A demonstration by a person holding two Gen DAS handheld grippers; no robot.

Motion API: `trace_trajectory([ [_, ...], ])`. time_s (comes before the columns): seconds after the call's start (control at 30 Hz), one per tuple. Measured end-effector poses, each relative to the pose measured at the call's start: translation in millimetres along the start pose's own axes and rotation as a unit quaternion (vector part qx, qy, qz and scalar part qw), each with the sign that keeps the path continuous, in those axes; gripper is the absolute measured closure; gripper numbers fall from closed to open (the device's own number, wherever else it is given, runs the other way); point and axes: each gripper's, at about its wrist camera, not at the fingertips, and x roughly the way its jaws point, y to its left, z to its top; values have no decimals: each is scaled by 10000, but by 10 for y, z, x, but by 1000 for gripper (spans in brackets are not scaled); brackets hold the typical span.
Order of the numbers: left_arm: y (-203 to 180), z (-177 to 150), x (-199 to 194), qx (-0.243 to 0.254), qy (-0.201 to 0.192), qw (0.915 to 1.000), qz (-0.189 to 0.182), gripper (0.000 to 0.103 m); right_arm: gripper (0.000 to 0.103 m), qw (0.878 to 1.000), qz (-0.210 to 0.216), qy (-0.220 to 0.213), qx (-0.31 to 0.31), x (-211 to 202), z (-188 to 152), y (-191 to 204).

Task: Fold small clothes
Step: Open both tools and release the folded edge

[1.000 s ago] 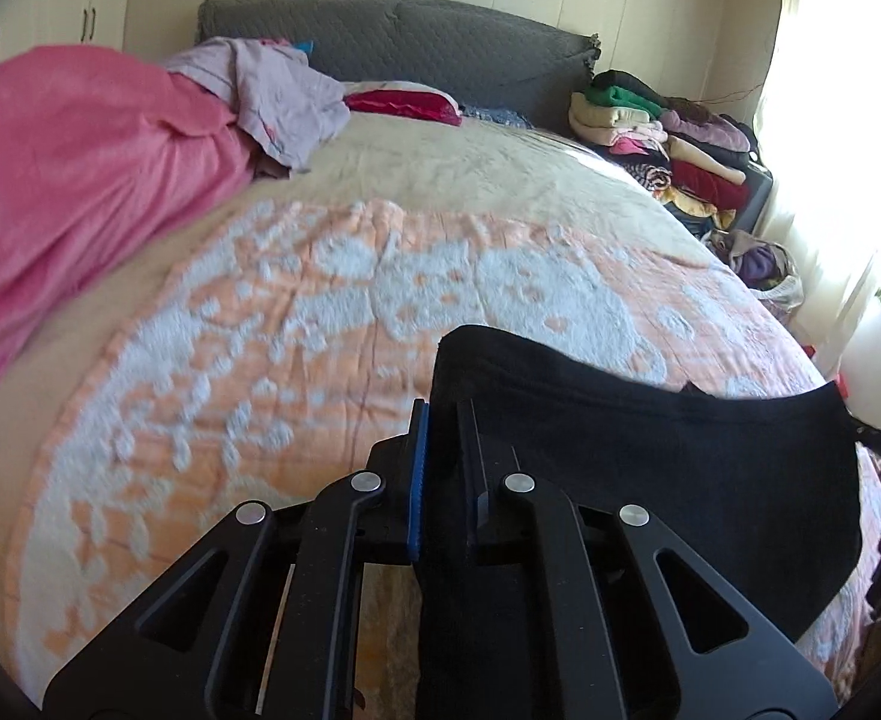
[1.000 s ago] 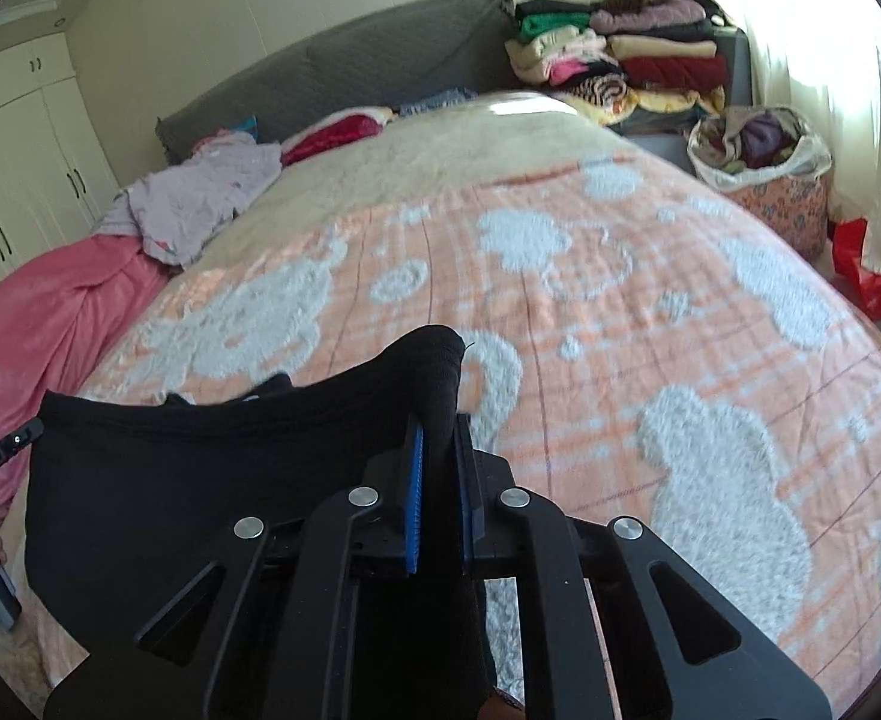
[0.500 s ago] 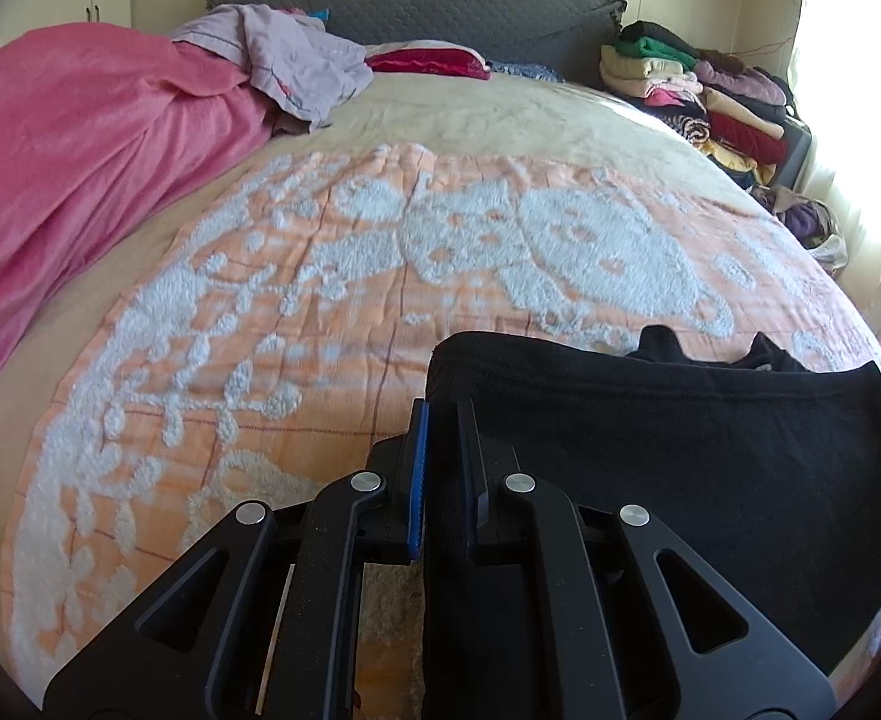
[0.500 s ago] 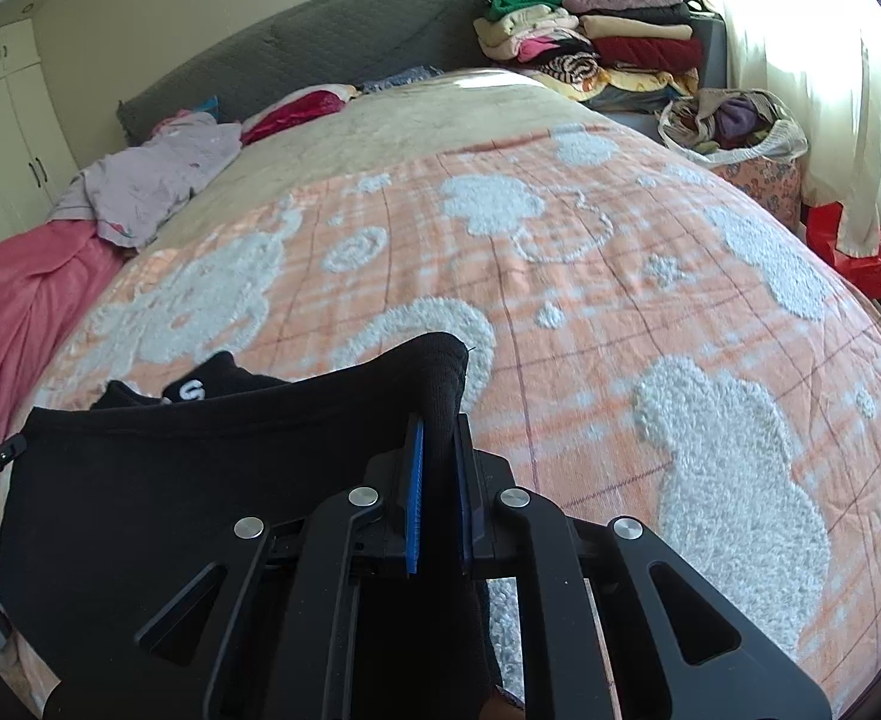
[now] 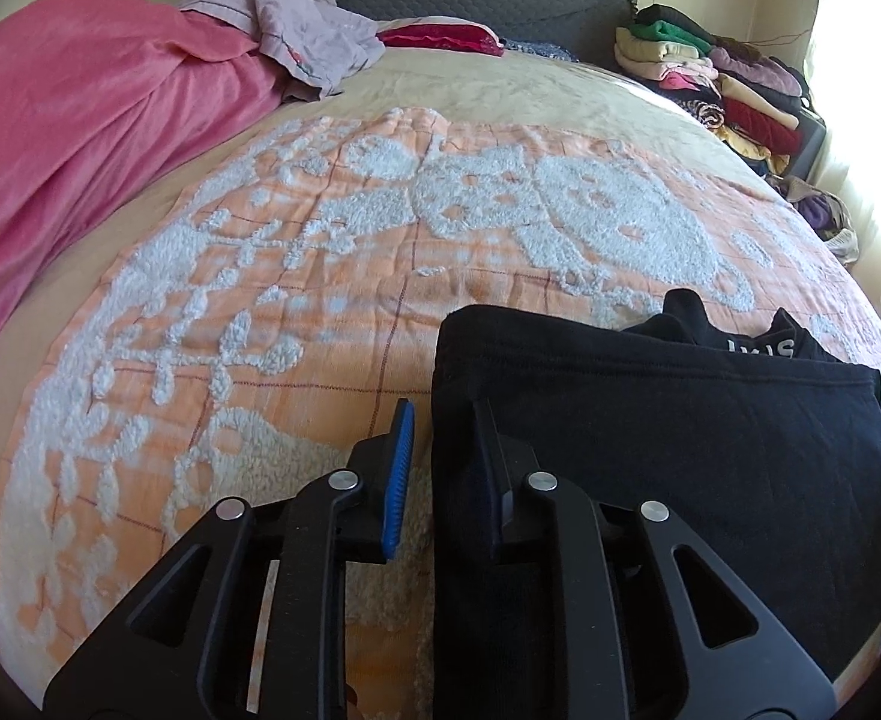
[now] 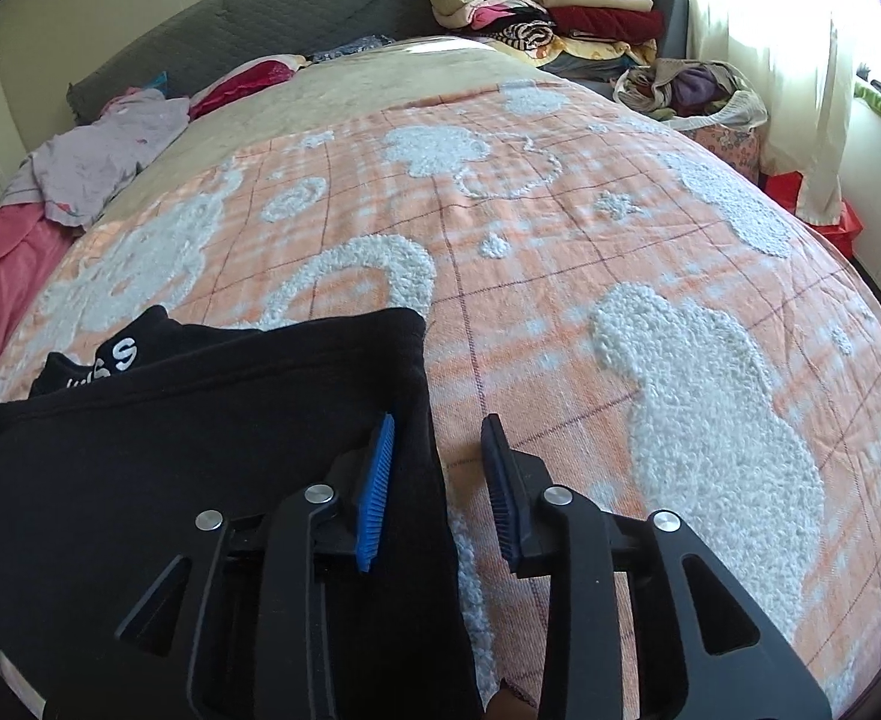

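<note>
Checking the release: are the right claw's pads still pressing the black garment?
Apart. The right wrist view shows the right claw, jaws just opening, with orange blanket between the garment and the right pad.

I see an orange blanket with white fluffy shapes covering the bed. A pink cover lies far left, and a pile of folded clothes stands far right.
</note>
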Motion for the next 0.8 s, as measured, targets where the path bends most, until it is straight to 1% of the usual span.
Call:
trace_trajectory([
  [0.13,-3,-35,-25,4,33,10000,-7,88,63,10000,-9,12,78,-61,-41,-44],
  [0.2,7,-45,-55,-2,50,10000,-20,84,62,9999,50,7,143,-125,-61,-78],
  [0.23,23,-54,-84,-19,45,10000,-42,81,59,9998,82,-16,165,-171,-76,-96],
  [0.3,53,-78,-147,-82,34,9999,-110,78,57,9997,151,-36,184,-246,-107,-114],
  [0.37,108,-108,-251,-210,-28,9996,-195,72,57,9993,277,-73,236,-350,-153,-141],
  [0.47,206,-178,-439,-416,-155,9986,-302,67,57,9986,446,-166,251,-525,-240,-166],
  [0.6,328,-279,-617,-705,-171,9959,-530,64,57,9970,700,-206,259,-719,-365,-196],
  [0.7,383,-388,-703,-883,-83,9931,-765,63,52,9952,931,-118,287,-809,-481,-224],
  [0.8,363,-496,-712,-924,67,9913,-932,63,52,9941,1038,-4,310,-837,-579,-228],
])
